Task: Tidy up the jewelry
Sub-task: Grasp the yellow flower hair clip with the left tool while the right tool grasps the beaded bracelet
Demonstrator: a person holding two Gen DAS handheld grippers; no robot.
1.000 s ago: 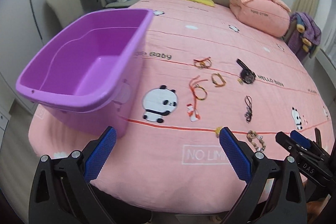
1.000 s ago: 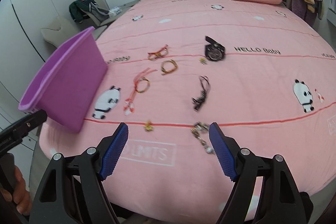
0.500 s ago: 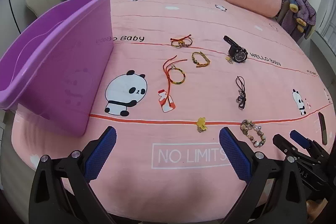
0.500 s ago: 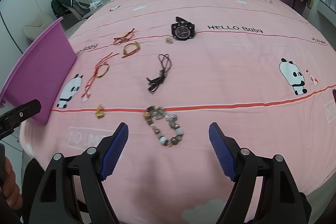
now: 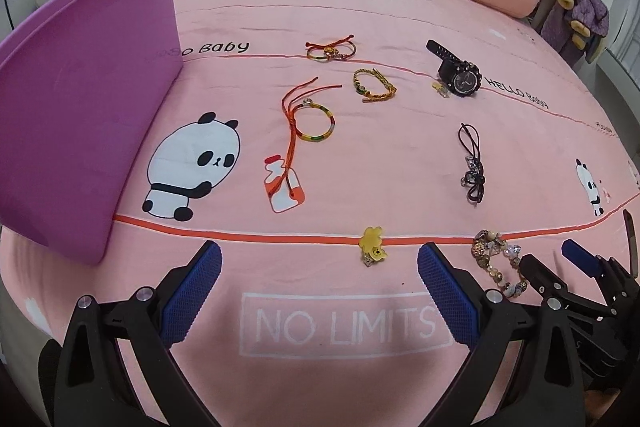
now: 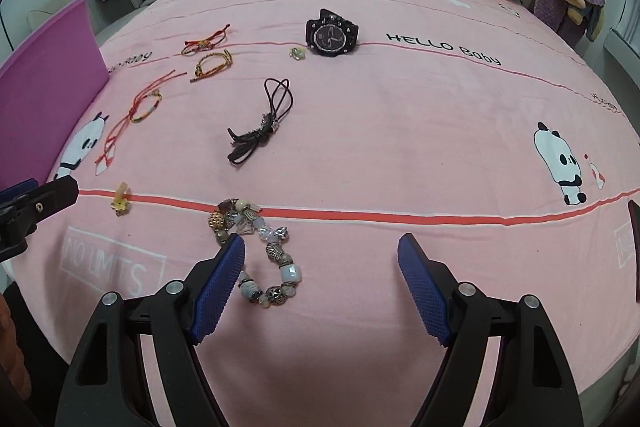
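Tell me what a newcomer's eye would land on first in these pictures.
The big purple plastic tub at the left edge of the pink panda-print bedspread grabs the eye first. Next comes the jewelry strewn across the bed: a black wristwatch farthest back, a black cord necklace mid-bed, and a chunky beaded bracelet nearest, just before the right gripper, whose jaws stand open.
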